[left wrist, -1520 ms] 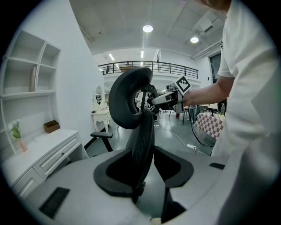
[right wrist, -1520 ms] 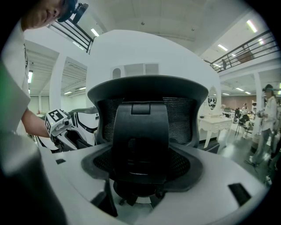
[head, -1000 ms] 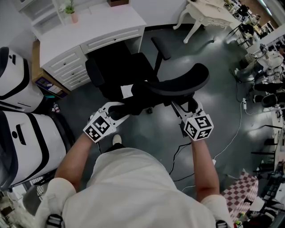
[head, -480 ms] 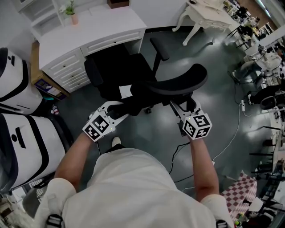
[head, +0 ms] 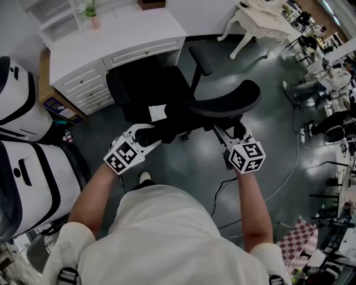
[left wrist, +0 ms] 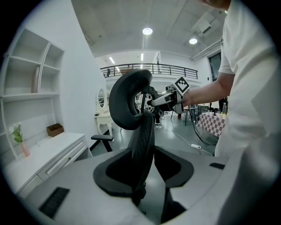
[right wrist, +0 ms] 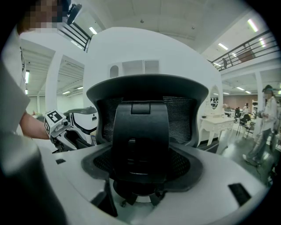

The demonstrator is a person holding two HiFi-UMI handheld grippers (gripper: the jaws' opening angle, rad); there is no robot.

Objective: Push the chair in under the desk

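Note:
A black office chair (head: 147, 89) stands on the grey floor with its seat facing the white desk (head: 111, 33), partly under the desk's opening. I stand behind its curved headrest (head: 222, 103). My left gripper (head: 143, 132) is at the backrest's left side; in the left gripper view its jaws (left wrist: 147, 176) are shut on the mesh edge of the backrest (left wrist: 142, 145). My right gripper (head: 229, 132) is behind the back; in the right gripper view its jaws (right wrist: 140, 186) hold the chair's centre back bracket (right wrist: 140, 136).
Two white rounded machines (head: 22, 167) stand close at the left. A cable (head: 283, 178) trails over the floor at the right. A white ornate table (head: 261, 16), other chairs and a person (head: 303, 86) are at the far right. A small plant (head: 89, 12) sits on the desk.
Both grippers and the chair keep nearly the same places. A person has come into view at the far right.

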